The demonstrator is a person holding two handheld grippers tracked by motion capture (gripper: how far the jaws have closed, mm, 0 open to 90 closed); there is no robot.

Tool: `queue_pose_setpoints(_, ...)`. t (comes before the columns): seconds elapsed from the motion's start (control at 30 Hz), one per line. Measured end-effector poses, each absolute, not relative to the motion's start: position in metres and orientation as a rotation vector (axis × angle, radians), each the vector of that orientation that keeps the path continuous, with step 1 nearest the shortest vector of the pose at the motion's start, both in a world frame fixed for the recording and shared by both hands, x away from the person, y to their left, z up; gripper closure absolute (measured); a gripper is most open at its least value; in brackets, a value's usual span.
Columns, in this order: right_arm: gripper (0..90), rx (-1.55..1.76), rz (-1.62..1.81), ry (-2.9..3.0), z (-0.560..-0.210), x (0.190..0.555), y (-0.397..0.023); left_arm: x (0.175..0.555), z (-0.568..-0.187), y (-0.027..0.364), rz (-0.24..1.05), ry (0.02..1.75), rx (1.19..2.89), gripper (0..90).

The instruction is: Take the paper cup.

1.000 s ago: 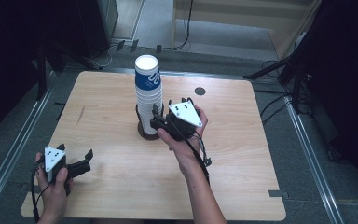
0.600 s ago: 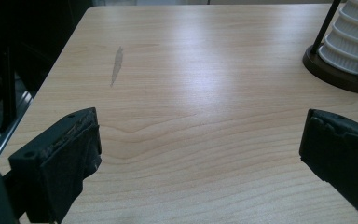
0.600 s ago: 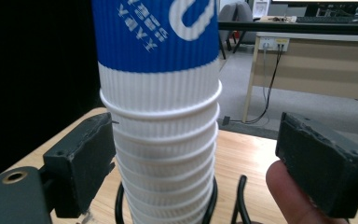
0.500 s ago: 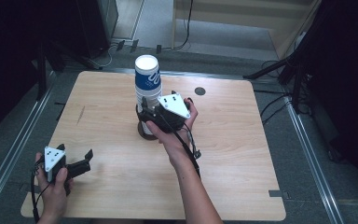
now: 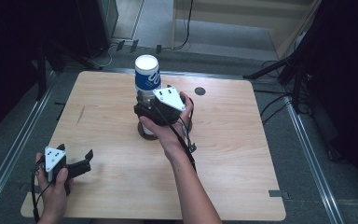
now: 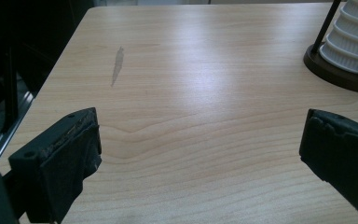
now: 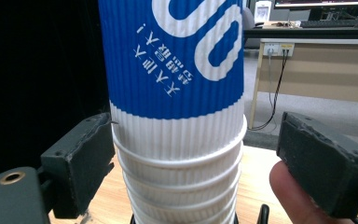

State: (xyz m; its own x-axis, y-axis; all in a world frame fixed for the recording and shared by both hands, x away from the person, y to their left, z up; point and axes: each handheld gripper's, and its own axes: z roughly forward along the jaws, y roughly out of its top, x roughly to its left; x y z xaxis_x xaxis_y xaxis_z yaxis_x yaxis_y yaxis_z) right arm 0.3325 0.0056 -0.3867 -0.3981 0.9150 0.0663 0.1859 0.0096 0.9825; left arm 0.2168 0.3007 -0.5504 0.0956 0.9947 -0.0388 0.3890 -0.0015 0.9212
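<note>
Right gripper [image 5: 142,105] is level against the cup stack [image 5: 147,81], its jaws set one to each side of the stack where the rims bunch together. Seen in the right gripper view, this gripper [image 7: 193,163] has its left pad [image 7: 86,158] at or just off the ribbed rims, while the right pad [image 7: 324,161] stands clear with floor showing in the gap; the jaws have just been opening, with the stack [image 7: 179,112] between them, unclamped. A fingertip [image 7: 293,193] lies below the right pad.

Cups are nested upside down, bases up, so the long axis is vertical and the mouths face the table [image 5: 242,154]. The top cup is blue with white lettering; the rest show white ribbed bands. The stack stands in a dark round holder [image 6: 324,70] with thin upright rods, near the middle of the far half of the table.

Left gripper [image 5: 81,161] is held low at the near left corner, well apart from the stack, its jaws wide with bare wood between them [image 6: 200,154].
</note>
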Motion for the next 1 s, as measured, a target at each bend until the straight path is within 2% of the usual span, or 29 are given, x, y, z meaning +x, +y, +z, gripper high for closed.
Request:
queue_pose_setpoints(0.27, 9.8, 1.139, 1.46, 1.646, -0.382, 0.34, 0.01, 0.217, -0.55, 0.301, 0.894, 1.428, 1.521, 0.0)
queue_pose_setpoints(1.0, 12.9, 1.117, 1.441, 1.635, -0.377, 0.359, 0.026, 0.217, -0.55, 0.302, 0.886, 1.429, 1.522, 0.0)
